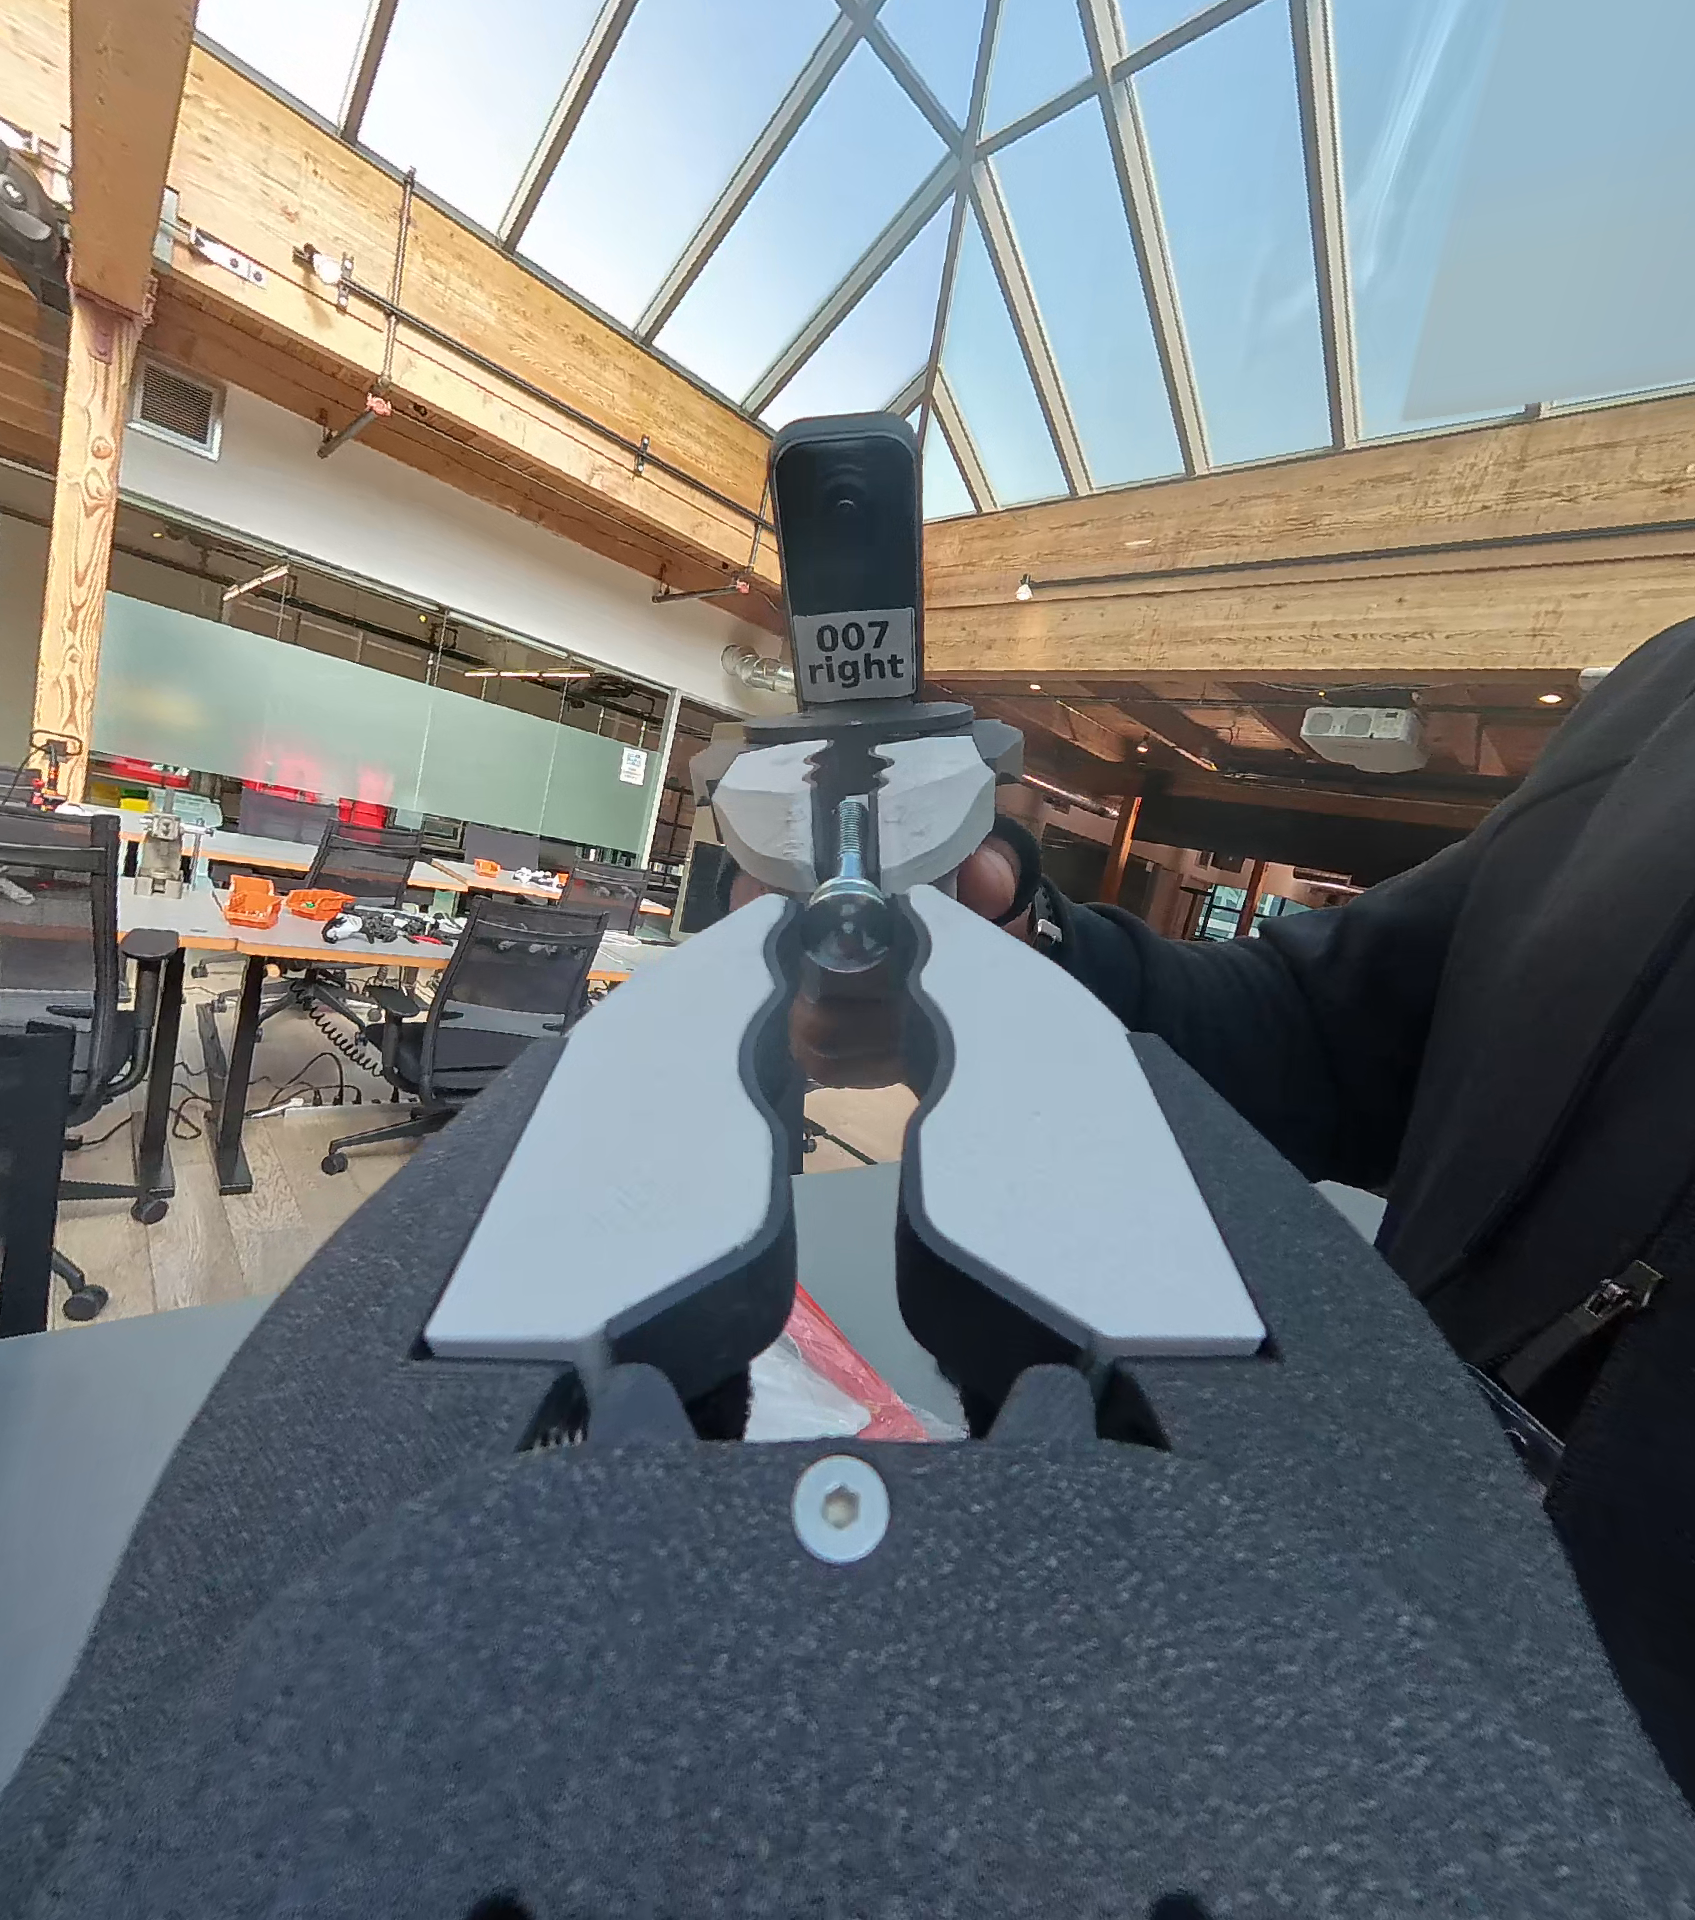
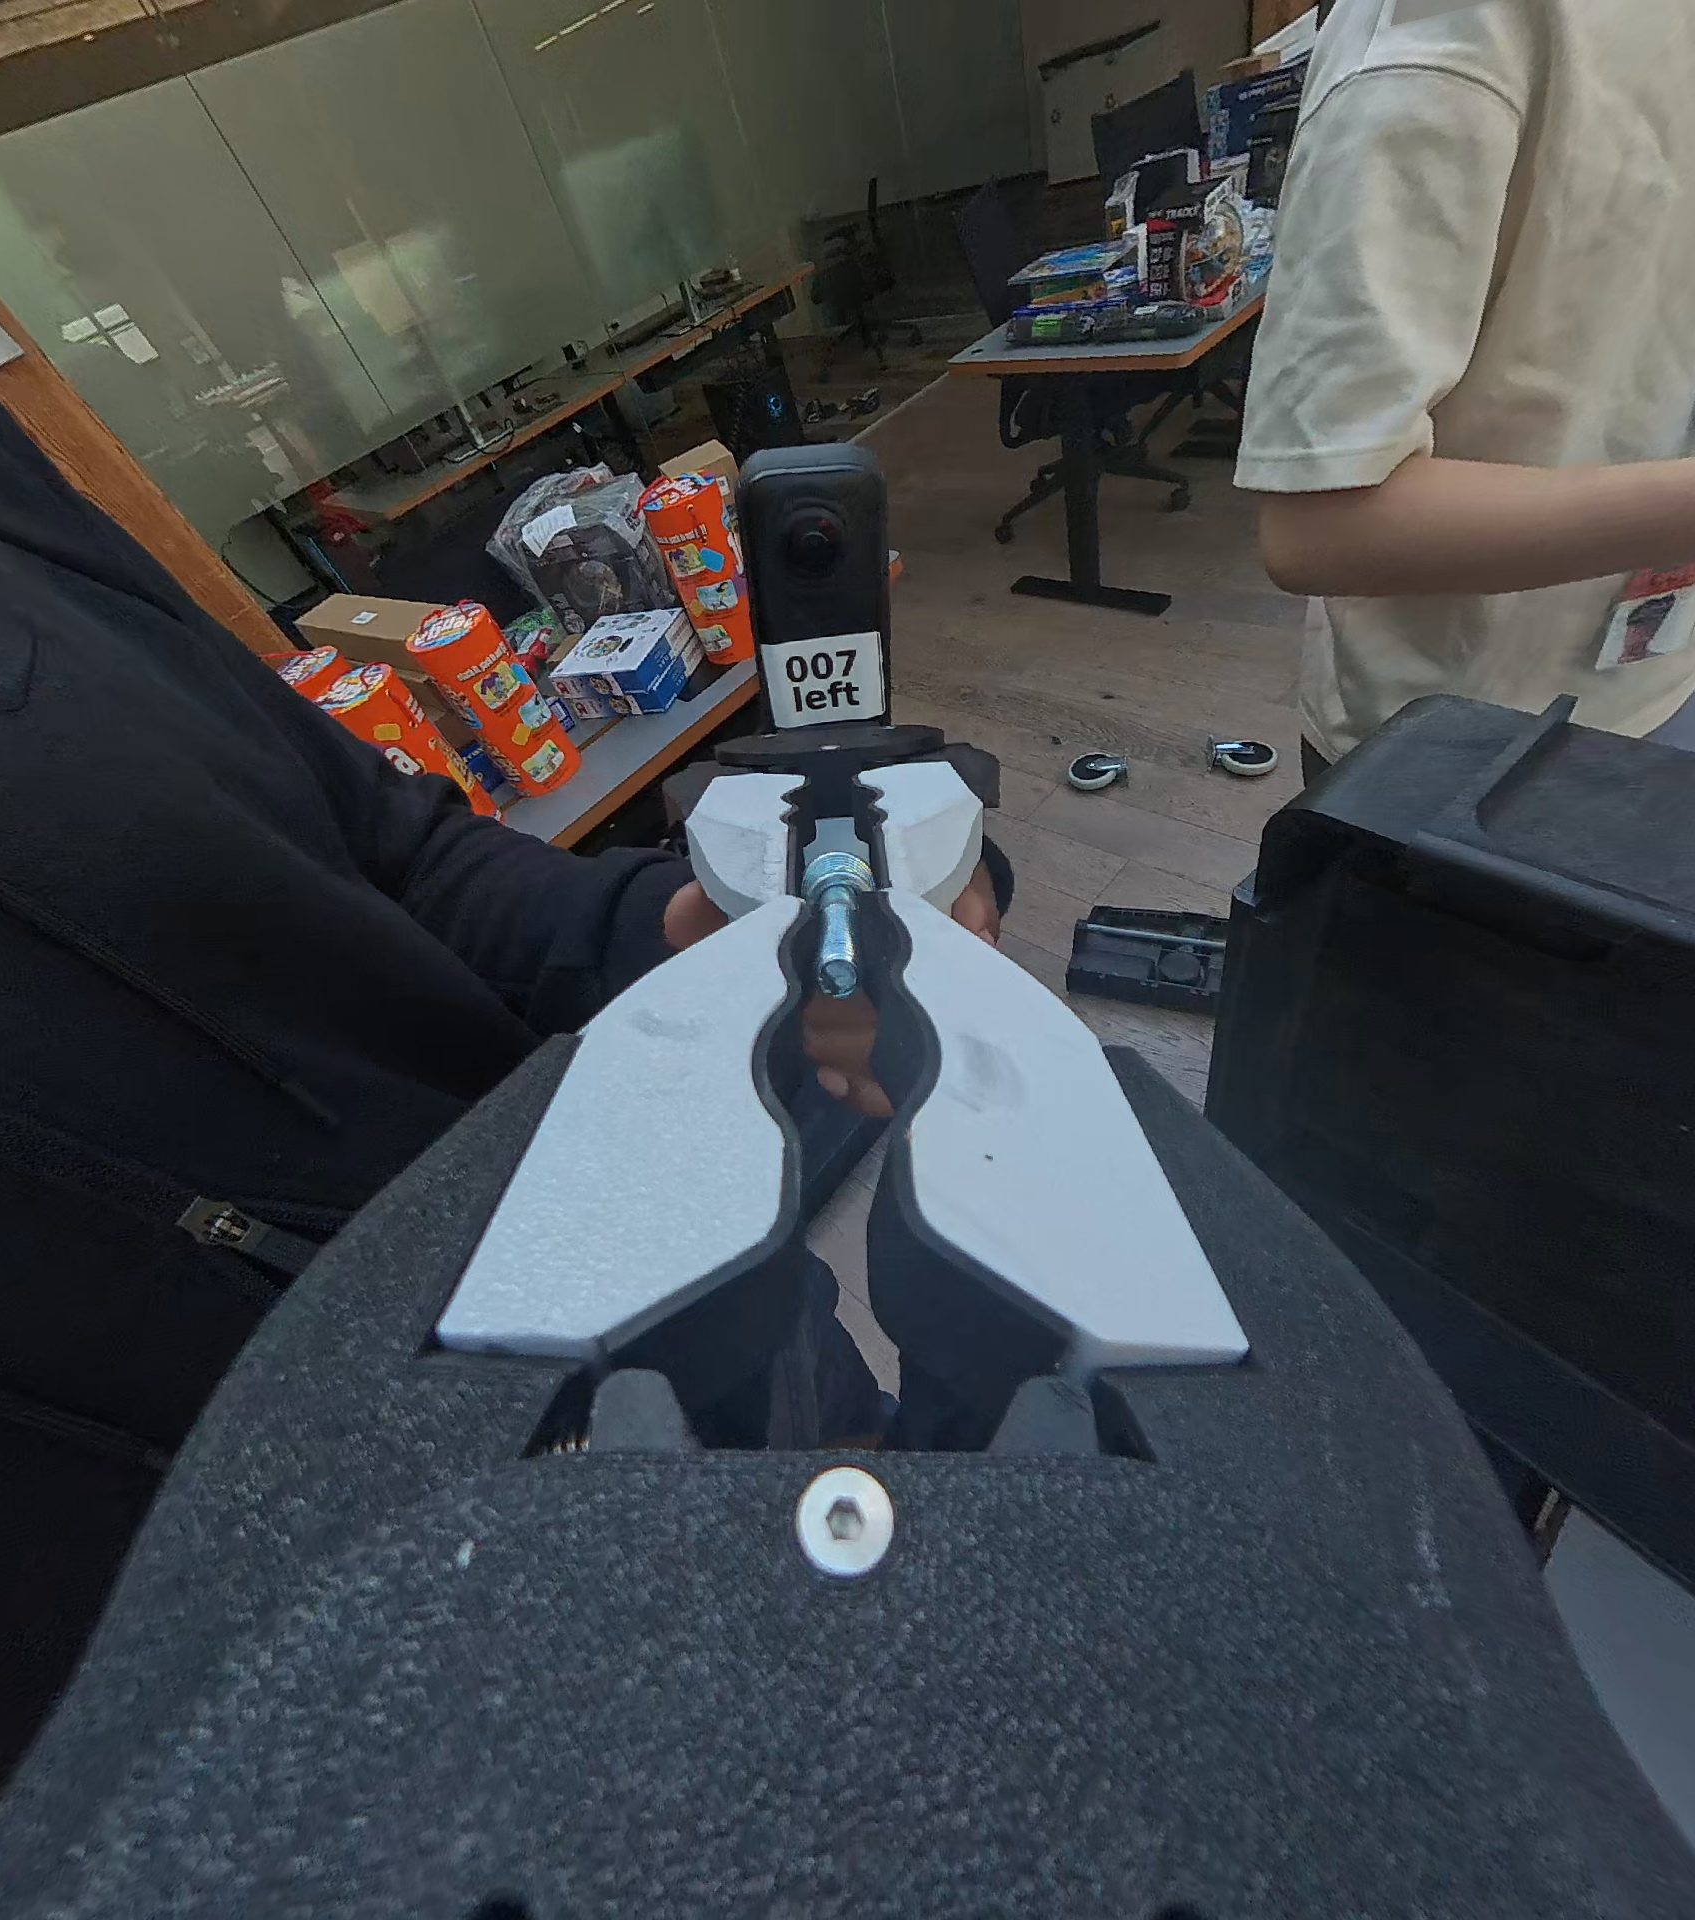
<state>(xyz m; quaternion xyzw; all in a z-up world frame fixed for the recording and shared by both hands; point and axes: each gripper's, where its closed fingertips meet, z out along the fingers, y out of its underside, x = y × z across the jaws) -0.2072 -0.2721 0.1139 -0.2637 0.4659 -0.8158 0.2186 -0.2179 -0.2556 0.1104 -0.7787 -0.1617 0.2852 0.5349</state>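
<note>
My two grippers face each other tip to tip, and a silver bolt (image 1: 845, 862) spans the gap between them. In the left wrist view my left gripper (image 1: 848, 909) is shut around the bolt's round head end. The right gripper (image 1: 848, 805), with a black camera above it, clamps the threaded part. In the right wrist view my right gripper (image 2: 838, 920) is shut on the bolt's threaded shaft (image 2: 835, 935). The left gripper (image 2: 827, 831) holds the far end. A person in a black jacket (image 2: 147, 935) holds both grippers.
A grey table (image 1: 74, 1507) lies below, with a red and white packet (image 1: 838, 1371) under the left gripper. A black case (image 2: 1549, 1039) stands close on the right. A person in a cream shirt (image 2: 1497, 312) stands behind it. Orange tubes (image 2: 490, 696) and office chairs (image 1: 500, 997) are farther off. Only a small space, under 4 cm, lies between the two pairs of fingers.
</note>
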